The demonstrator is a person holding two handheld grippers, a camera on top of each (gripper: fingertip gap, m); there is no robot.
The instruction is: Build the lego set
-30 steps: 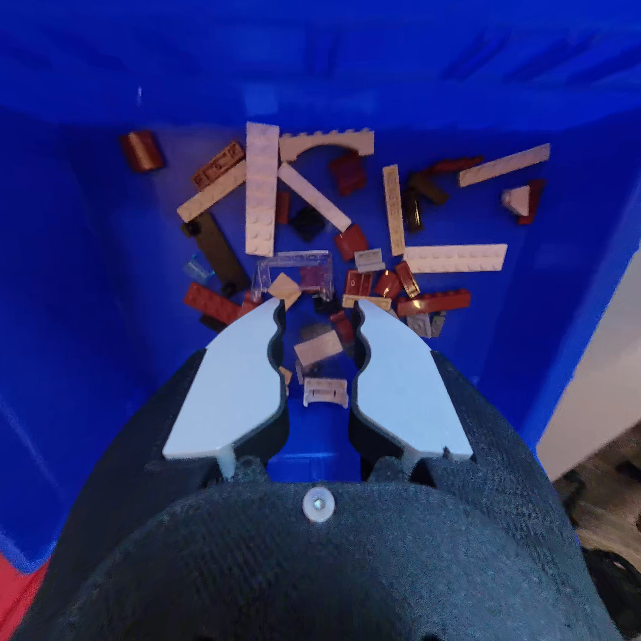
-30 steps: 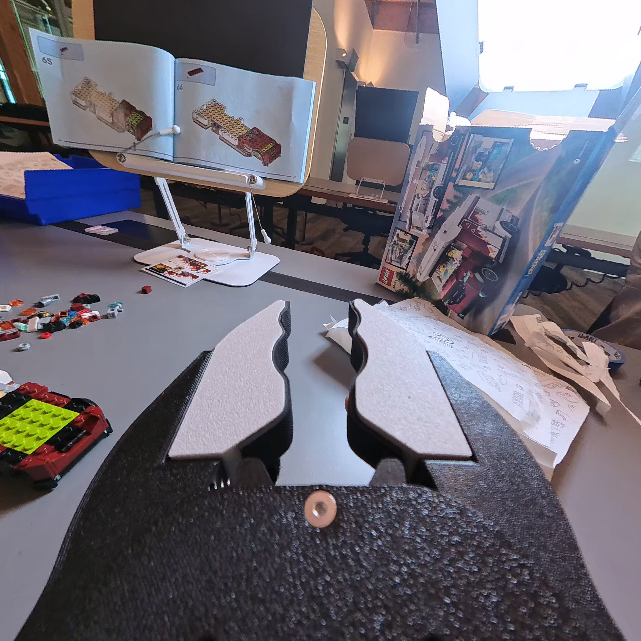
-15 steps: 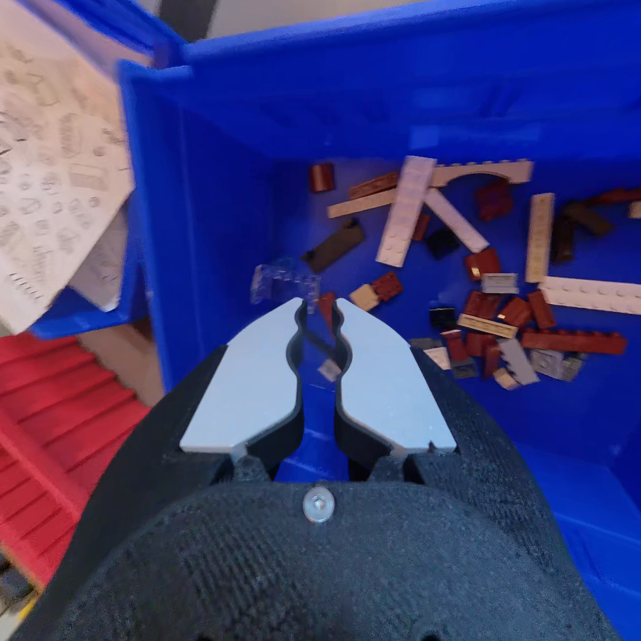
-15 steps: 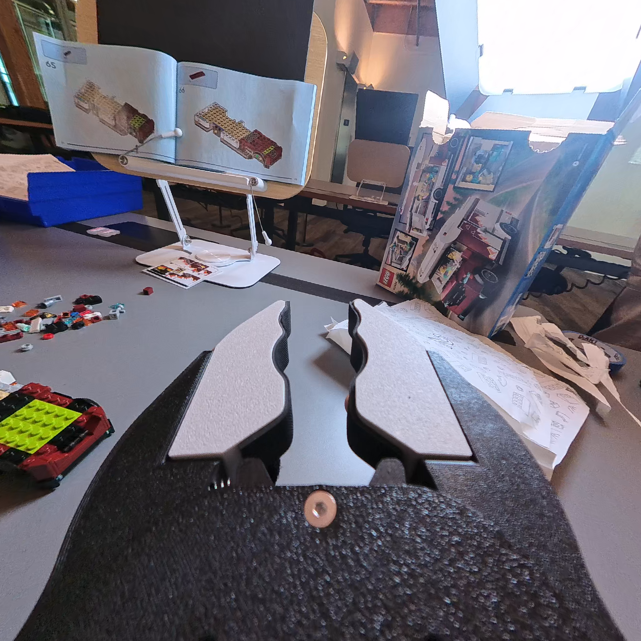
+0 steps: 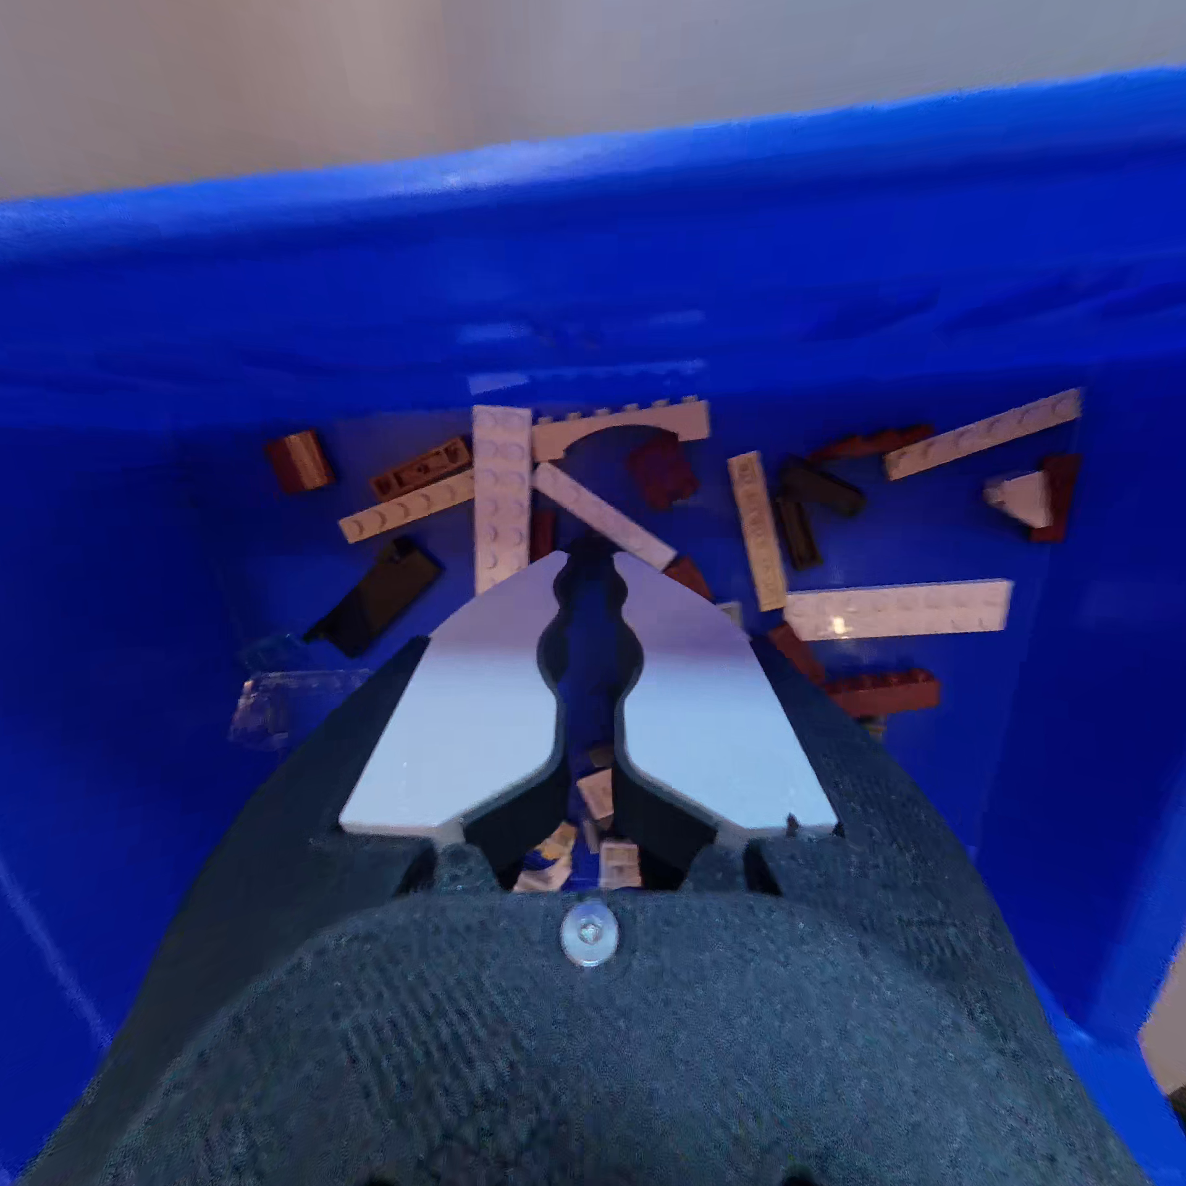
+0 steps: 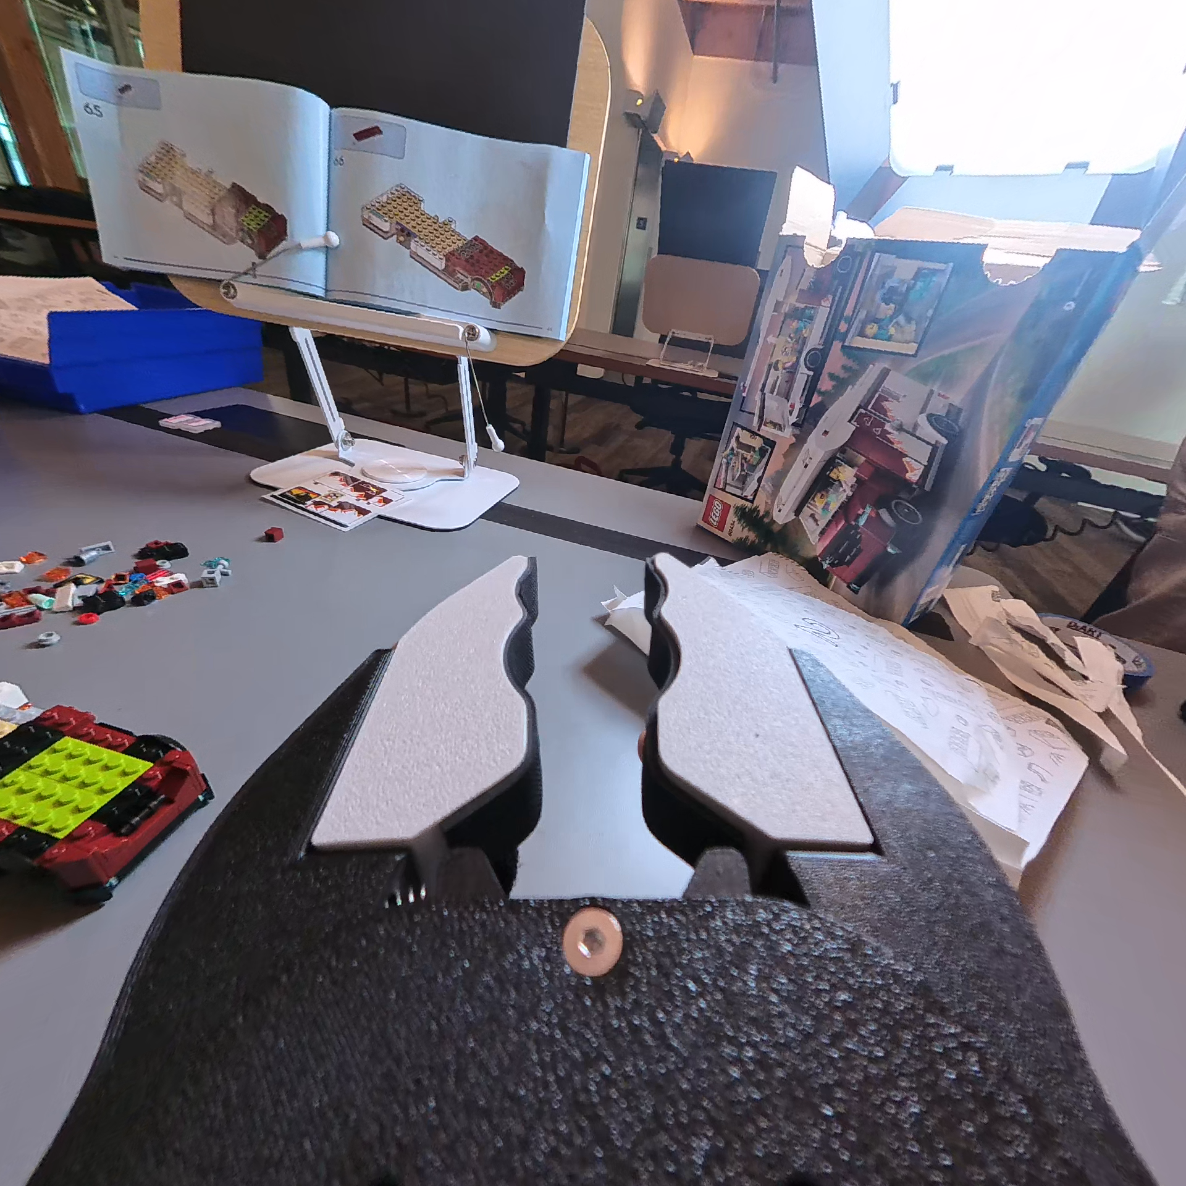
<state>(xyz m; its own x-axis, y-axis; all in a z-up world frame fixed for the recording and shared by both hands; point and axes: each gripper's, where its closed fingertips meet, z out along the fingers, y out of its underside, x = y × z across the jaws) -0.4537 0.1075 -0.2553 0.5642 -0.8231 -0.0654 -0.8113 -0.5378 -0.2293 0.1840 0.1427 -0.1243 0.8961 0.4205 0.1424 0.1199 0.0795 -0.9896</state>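
Note:
My left gripper (image 5: 590, 557) reaches down into a blue bin (image 5: 577, 289) of loose bricks. Its jaws are drawn close, with only a narrow slit between them. A small dark piece (image 5: 587, 544) shows right at the tips, below a slanting white plate (image 5: 603, 513) and beside a long white plate (image 5: 502, 494). I cannot tell whether the pads press on it. A clear windscreen piece (image 5: 289, 699) lies to the left. My right gripper (image 6: 590, 571) hovers over the grey table (image 6: 321, 642), open and empty.
On the table lie a red, black and lime build (image 6: 77, 789), scattered small pieces (image 6: 115, 584), a printed paper bag (image 6: 898, 693), the set's box (image 6: 930, 411) and an open booklet on a stand (image 6: 334, 199). Blue bins (image 6: 147, 359) stand far left. Tip to tip, the grippers are about 65 cm apart.
My left gripper's jaws have narrowed from wide open to a slit. It swung left towards the bin wall, then back over the pile. The clear windscreen piece has shifted left. The right gripper has not moved.

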